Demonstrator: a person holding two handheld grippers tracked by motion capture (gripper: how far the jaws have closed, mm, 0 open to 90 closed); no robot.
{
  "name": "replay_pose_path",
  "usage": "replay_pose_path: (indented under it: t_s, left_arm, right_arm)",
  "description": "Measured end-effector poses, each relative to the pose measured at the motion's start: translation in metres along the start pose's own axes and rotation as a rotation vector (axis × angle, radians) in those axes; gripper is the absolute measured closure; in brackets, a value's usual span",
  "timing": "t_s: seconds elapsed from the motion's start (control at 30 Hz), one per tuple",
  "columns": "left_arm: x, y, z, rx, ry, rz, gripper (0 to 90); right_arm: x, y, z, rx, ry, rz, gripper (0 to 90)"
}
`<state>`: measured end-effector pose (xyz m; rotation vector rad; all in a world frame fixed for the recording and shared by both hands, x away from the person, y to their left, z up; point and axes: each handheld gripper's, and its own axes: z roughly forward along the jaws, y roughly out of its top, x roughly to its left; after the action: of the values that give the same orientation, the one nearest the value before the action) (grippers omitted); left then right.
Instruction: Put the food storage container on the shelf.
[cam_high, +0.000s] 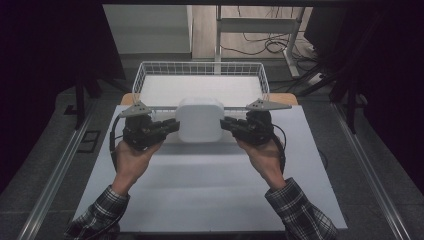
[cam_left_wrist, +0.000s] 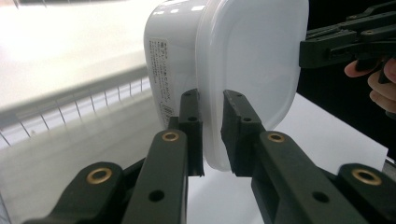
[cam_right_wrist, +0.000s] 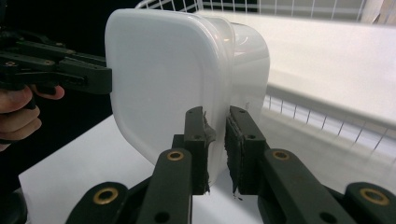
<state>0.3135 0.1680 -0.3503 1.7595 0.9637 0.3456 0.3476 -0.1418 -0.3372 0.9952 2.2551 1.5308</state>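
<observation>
Here I have the left gripper (cam_high: 172, 125) closed down to a narrow gap on the rim of the white container (cam_high: 200, 120), pinching the lid edge on its left side. In the left gripper view the two black jaws clamp the thin rim of the lid (cam_left_wrist: 254, 70) from either face, with the container's labelled body (cam_left_wrist: 170, 56) just behind the inner jaw. The right gripper (cam_high: 226, 124) does the same on the opposite side: in the right gripper view its jaws are nearly together on the rim, and the worn pads (cam_right_wrist: 205, 140) press against the plastic.

The container sits between the two grippers, tipped so that its lid faces me, with its base toward the wire basket (cam_high: 145, 75). From the high view I cannot tell whether it is lifted off the white table (cam_high: 200, 190) or resting on it; it is just in front of the basket's near rail.

My left hand (cam_high: 131, 156) and right hand (cam_high: 260, 150) come in from below, forearms in plaid sleeves (cam_high: 300, 212) angled inward, both grippers pointing toward each other at about the same height. Each gripper carries a grey three-cornered plate (cam_high: 135, 109) on top.
</observation>
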Motion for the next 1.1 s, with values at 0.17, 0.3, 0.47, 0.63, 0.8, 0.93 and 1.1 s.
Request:
replay_pose_path:
  t_s: [0.17, 0.3, 0.47, 0.63, 0.8, 0.93, 1.1]
  left_arm:
    - [0.005, 0.025, -0.003, -0.012, 0.010, 0.007, 79.2]
    - [0.010, 0.040, -0.004, -0.013, 0.012, 0.002, 79.2]
    - [0.020, 0.060, 0.001, -0.003, 0.018, -0.006, 79.0]
    - [0.033, 0.071, 0.014, 0.029, 0.020, -0.040, 78.5]
    - [0.041, 0.072, 0.023, 0.045, 0.014, -0.070, 77.8]
    - [0.045, 0.072, 0.028, 0.048, 0.003, -0.087, 76.7]
    - [0.050, 0.073, 0.032, 0.038, -0.037, -0.109, 69.3]
  right_arm:
    - [-0.006, 0.022, 0.003, -0.020, 0.001, 0.002, 78.2]
    - [-0.011, 0.040, 0.006, -0.031, -0.001, 0.008, 78.0]
    - [-0.017, 0.057, 0.012, -0.033, -0.013, 0.015, 77.7]
    - [-0.028, 0.070, 0.024, -0.007, -0.038, 0.029, 77.4]
    - [-0.034, 0.073, 0.030, 0.014, -0.048, 0.042, 77.3]
    - [-0.039, 0.075, 0.034, 0.033, -0.043, 0.064, 76.7]
    - [-0.044, 0.075, 0.039, 0.040, -0.042, 0.088, 72.8]
